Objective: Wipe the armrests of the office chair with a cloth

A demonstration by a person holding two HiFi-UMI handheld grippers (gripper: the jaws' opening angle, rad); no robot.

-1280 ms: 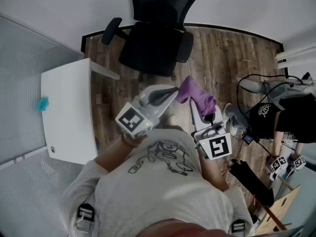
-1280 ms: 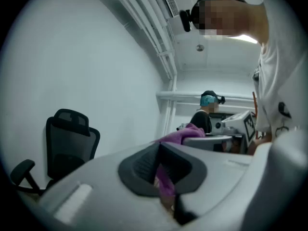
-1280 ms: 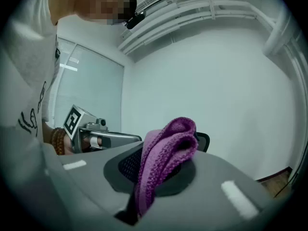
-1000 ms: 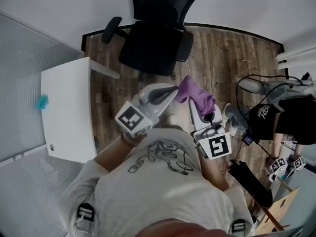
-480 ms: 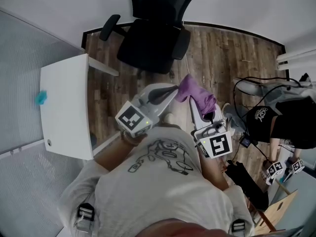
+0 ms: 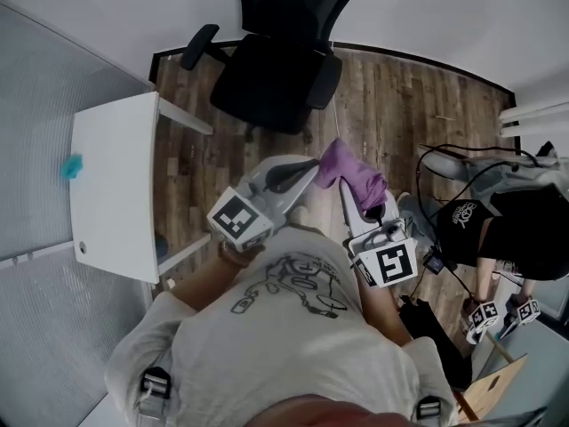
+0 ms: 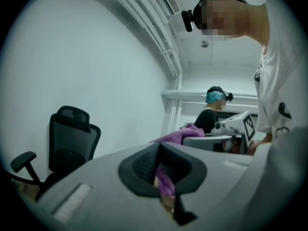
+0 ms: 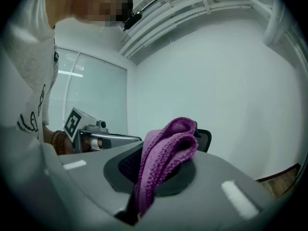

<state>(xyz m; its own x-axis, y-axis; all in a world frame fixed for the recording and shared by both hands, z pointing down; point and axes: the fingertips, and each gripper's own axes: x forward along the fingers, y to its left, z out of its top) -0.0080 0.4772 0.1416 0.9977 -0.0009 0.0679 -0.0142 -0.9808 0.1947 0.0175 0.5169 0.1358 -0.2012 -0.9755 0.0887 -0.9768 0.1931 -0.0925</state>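
The purple cloth [image 6: 353,173] hangs in the air in front of the person's chest, bunched between the two tools, well short of the office chair [image 6: 277,59] it is meant for. The right claw [image 6: 348,194] is clamped on it: in the right gripper view a thick fold of knitted fabric stands up out of the closed pads and droops over them. The left claw [image 6: 312,164] has also pinched a thin edge of the same cloth, which shows as a purple strip between its closed pads in the left gripper view. Holding it from both sides probably serves to gather or refold the fabric into a usable pad before wiping (a loose, dangling rag would drag poorly along a narrow arm). The chair stands on the wooden floor [image 6: 404,105] ahead, facing the person, with its near-left armrest [image 6: 199,46] and other armrest [image 6: 326,81] both untouched, so wiping looks not yet begun. A white desk [image 6: 114,198] sits to the left with a small blue item [image 6: 70,166] on it.
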